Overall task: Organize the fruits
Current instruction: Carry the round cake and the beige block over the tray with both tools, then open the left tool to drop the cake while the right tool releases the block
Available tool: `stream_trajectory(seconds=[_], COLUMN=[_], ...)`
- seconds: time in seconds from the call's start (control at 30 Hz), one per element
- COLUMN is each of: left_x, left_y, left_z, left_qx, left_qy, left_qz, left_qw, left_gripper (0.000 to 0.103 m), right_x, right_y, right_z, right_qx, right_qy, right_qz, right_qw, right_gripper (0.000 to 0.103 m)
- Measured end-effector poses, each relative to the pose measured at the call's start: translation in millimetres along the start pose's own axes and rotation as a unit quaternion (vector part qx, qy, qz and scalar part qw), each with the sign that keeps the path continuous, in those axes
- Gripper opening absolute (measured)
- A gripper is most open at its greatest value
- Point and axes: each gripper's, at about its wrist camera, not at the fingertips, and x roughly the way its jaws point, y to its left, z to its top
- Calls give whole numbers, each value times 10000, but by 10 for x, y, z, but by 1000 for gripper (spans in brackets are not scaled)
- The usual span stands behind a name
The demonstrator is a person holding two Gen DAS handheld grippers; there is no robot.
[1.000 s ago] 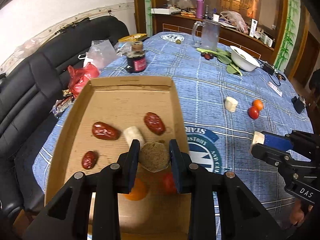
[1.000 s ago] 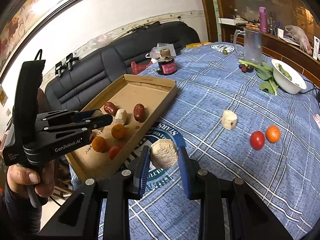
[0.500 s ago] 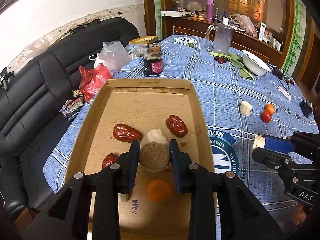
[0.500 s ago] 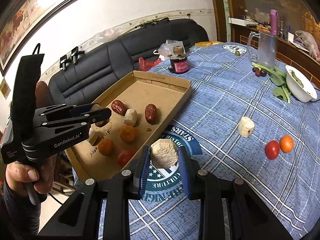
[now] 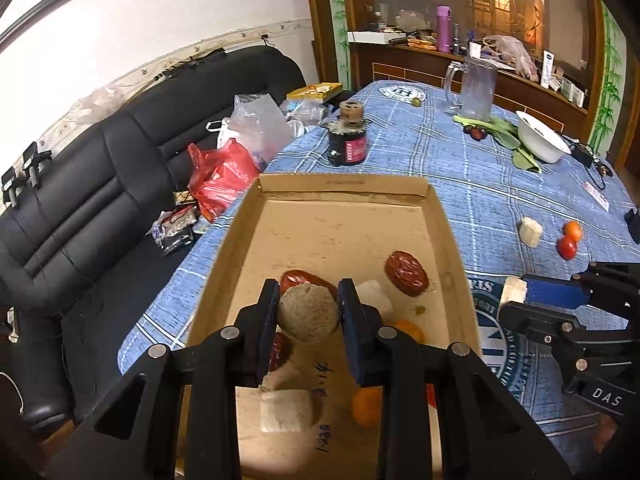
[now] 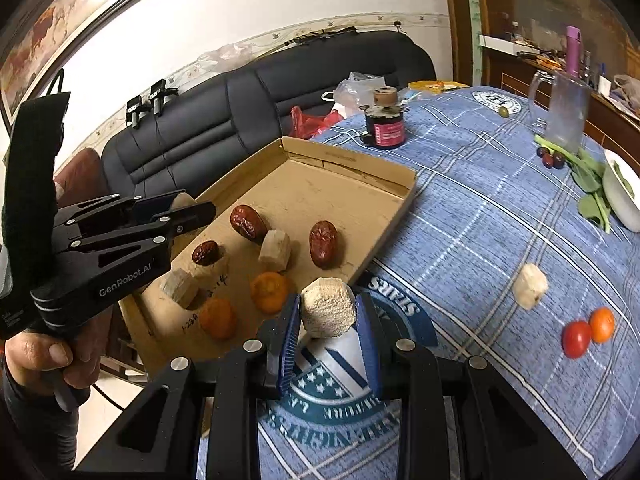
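Observation:
My left gripper (image 5: 308, 314) is shut on a pale fibrous fruit chunk (image 5: 309, 314) and holds it above the near half of the cardboard tray (image 5: 344, 186). The tray holds red dates (image 5: 406, 267), orange fruits (image 5: 366, 406) and another pale chunk (image 5: 285, 411). My right gripper (image 6: 328, 314) is shut on a second pale chunk (image 6: 328, 312), just right of the tray's (image 6: 352, 160) near corner, above the table. A loose pale chunk (image 6: 530, 286), a red tomato (image 6: 576, 338) and an orange fruit (image 6: 602, 324) lie on the cloth to the right.
A black jar (image 5: 347, 140), a glass mug (image 5: 474, 88), greens and a white bowl (image 5: 542, 140) stand at the far side of the blue checked table (image 5: 460, 168). A black sofa (image 5: 100, 184) with plastic bags (image 5: 220, 176) runs along the left.
My left gripper has drawn back and left over the tray with its chunk. My right gripper has moved back and left toward the tray's corner, chunk still held.

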Motion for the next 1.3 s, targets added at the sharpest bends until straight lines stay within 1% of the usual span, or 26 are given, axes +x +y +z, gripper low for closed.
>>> stream_trajectory(seconds=[0.2,0.33,0.4,0.6,0.77,0.87,1.07,1.3], left_x=[89,224,292,524,773,892,1189,1330], left_y=[103,250,310,428,403,379,336,305], left_z=[75,202,271,485,623,664,638,581], left_qx=[-46,-286,-378,-560,-541,-531,-519,-455], left_qy=[19,174,225,364,579,686,1117,1298], left_qz=[36,-265,-324,-391,-355,-285,-268,-227], left_qw=[10000,9991,9985,9970,9962,9958,9920,9902], left_gripper=[27,27,27,27,27,27,27,27], right_x=[192,322,403,663,887,1015,1235,1337], right_y=[6,-23,-46,-133,-143,-162,-164,-158], right_z=[194,384,494,735,888,918,856,828], right_qx=[-60,-77,-60,51,32,60,12,-63], right_qy=[22,6,4,84,177,290,539,630], right_qz=[24,40,39,72,25,-11,-74,-113], right_qw=[10000,10000,10000,9999,9998,9996,9985,9979], right_gripper=[28,28,28,28,28,28,28,28])
